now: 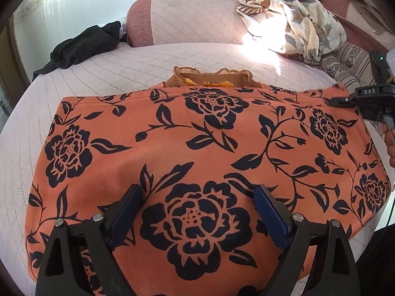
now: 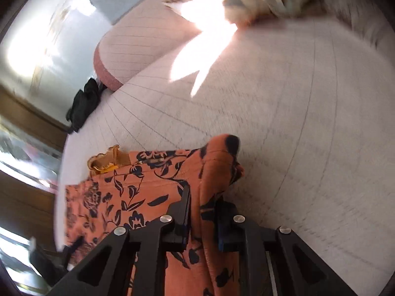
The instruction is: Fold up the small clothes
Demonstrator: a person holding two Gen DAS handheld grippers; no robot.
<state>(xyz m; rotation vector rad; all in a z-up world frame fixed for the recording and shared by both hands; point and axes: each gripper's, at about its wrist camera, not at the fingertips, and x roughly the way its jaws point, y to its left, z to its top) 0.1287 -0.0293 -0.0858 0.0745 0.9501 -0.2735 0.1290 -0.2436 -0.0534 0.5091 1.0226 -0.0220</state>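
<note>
- While our left gripper (image 1: 197, 212) sits low over the near half of the garment (image 1: 197, 148), its blue pads (image 1: 270, 215) are spread wide with a black flower between them; they pinch nothing, and whether they touch the cloth we cannot tell.
- Our right gripper (image 2: 202, 212) is pressed together on a fold of the same garment (image 2: 138, 192), which bunches up between the jaws; from the left wrist view it shows at the far right corner (image 1: 338, 98), lifted a little off the bed.
- The garment, orange with a black floral print, lies flat on the bed (image 1: 98, 69), its long axis running left to right across our view, and a ruffled collar (image 1: 212, 76) peeks out past the far edge.
- We judge the coming move turns on that held corner: it lies right of and beyond the left gripper, so the right hand is the one placed to carry it across toward the left, with the left steadying the near half.
- Around it the quilted sheet is bare, so little stands in the way of a fold.
- Farther off, a black cloth (image 1: 86, 44) lies at the far left, a bolster (image 1: 177, 19) behind, and a cream patterned heap (image 1: 296, 22) at the far right, well apart from the work.
- The right wrist view is blurred, so its finer detail is uncertain.
</note>
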